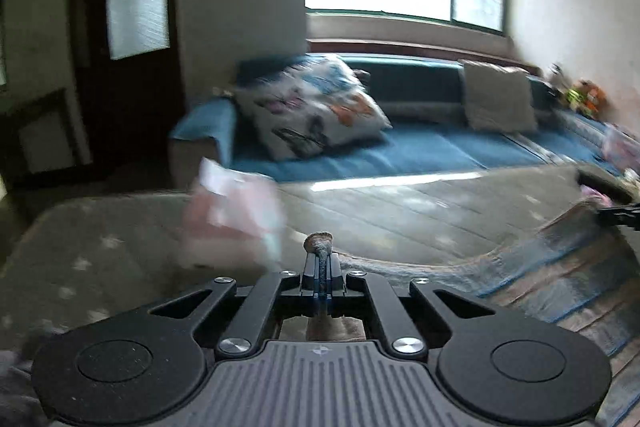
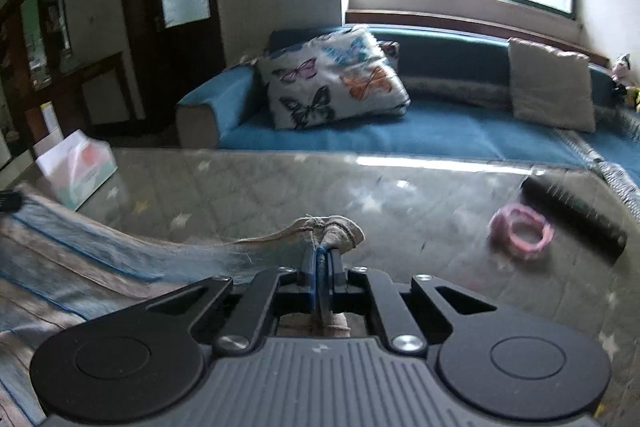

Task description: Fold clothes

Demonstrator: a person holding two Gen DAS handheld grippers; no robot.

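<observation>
A striped grey, brown and blue cloth [image 1: 560,279] hangs stretched between my two grippers above the star-patterned table [image 1: 80,267]. My left gripper [image 1: 320,259] is shut on one corner of it, and the cloth runs off to the right. My right gripper [image 2: 322,251] is shut on the other corner, whose bunched hem [image 2: 332,227] sticks out past the fingertips. The cloth [image 2: 80,267] runs off to the left there. The tip of the right gripper shows at the right edge of the left wrist view [image 1: 620,215].
A tissue box [image 2: 78,171] stands at the table's left side and shows blurred in the left wrist view [image 1: 232,211]. A pink ring [image 2: 522,231] and a black remote [image 2: 572,215] lie at the right. A blue sofa [image 2: 440,139] with a butterfly cushion [image 2: 332,79] stands behind the table.
</observation>
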